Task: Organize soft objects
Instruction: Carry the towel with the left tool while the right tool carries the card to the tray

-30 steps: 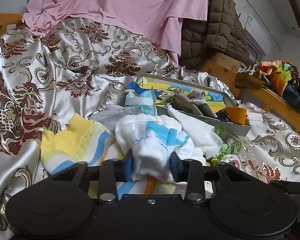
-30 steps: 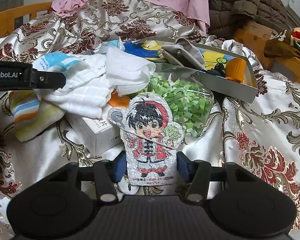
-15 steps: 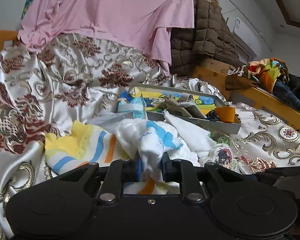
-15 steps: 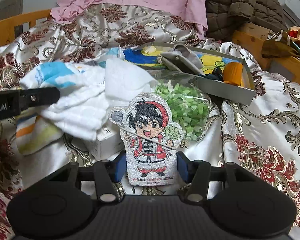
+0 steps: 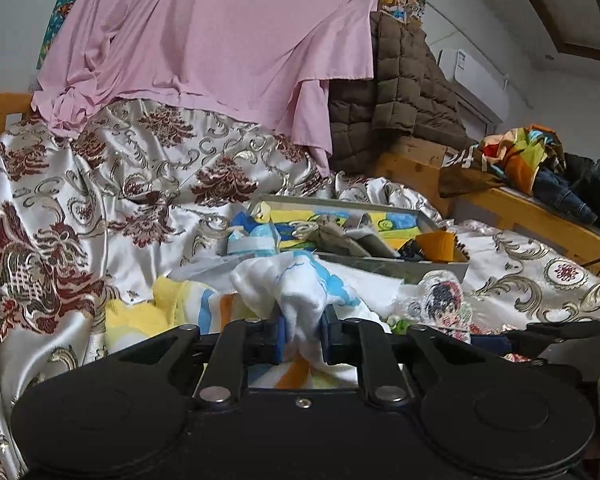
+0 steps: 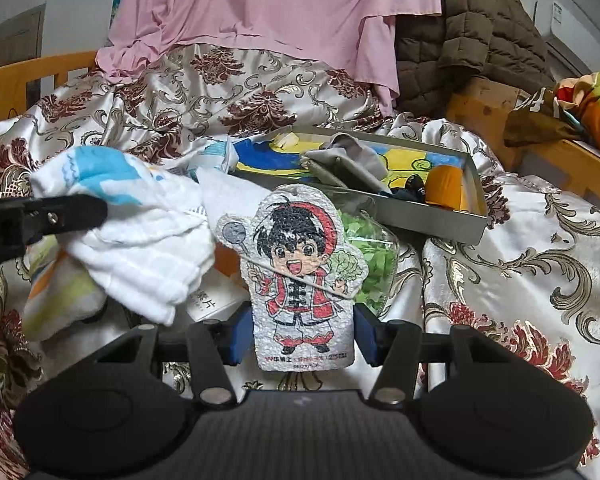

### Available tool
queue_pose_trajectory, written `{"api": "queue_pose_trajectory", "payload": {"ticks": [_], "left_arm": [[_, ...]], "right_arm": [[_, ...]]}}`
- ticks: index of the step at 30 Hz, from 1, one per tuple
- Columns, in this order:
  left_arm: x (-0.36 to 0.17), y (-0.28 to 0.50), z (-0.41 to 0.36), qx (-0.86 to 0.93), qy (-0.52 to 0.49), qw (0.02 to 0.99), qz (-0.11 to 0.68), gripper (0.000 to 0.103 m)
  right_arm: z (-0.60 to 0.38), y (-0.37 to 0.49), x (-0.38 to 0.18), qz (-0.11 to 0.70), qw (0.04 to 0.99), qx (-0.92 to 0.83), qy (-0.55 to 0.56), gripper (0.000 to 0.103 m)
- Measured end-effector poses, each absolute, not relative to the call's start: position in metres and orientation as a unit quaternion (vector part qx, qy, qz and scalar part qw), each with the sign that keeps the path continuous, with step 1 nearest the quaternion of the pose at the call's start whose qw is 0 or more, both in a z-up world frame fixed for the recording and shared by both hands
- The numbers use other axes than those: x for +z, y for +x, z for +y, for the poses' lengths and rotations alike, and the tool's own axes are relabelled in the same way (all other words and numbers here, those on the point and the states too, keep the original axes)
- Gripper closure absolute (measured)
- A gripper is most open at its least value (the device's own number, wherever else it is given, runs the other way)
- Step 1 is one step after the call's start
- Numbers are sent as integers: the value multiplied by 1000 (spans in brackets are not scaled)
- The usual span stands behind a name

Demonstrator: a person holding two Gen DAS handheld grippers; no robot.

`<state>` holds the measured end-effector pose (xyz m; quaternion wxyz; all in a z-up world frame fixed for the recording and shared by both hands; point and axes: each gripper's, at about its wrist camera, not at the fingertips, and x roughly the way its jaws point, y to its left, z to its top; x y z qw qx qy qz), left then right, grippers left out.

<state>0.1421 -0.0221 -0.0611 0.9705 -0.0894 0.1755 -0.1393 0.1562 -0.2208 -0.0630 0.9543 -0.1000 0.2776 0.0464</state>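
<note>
Pinching white-and-blue cloth point(image 5: 300, 292) in left gripper point(image 5: 303, 338), jaws nearly closed. Right gripper point(image 6: 303, 338) clamps cartoon sponge point(image 6: 296, 272) upright, long axis vertical. Tray point(image 6: 420, 220) sits upper right of frame, nearer right gripper.

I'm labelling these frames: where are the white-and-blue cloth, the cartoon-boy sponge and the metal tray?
white-and-blue cloth point(image 5: 300, 300): left wrist view, bunched middle.
cartoon-boy sponge point(image 6: 300, 280): right wrist view, the boy's chest.
metal tray point(image 6: 428, 222): right wrist view, near wall.
</note>
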Motion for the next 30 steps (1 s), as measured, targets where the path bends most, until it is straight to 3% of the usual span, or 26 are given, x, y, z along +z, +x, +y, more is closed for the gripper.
{"api": "queue_pose_trajectory", "payload": {"ticks": [14, 30], "left_arm": [[-54, 110, -64, -164, 67, 978, 109, 86], [-32, 99, -56, -142, 55, 985, 79, 86]], "right_arm": [[-228, 158, -62, 280, 956, 28, -88, 46], [-230, 148, -51, 247, 965, 29, -81, 46]]}}
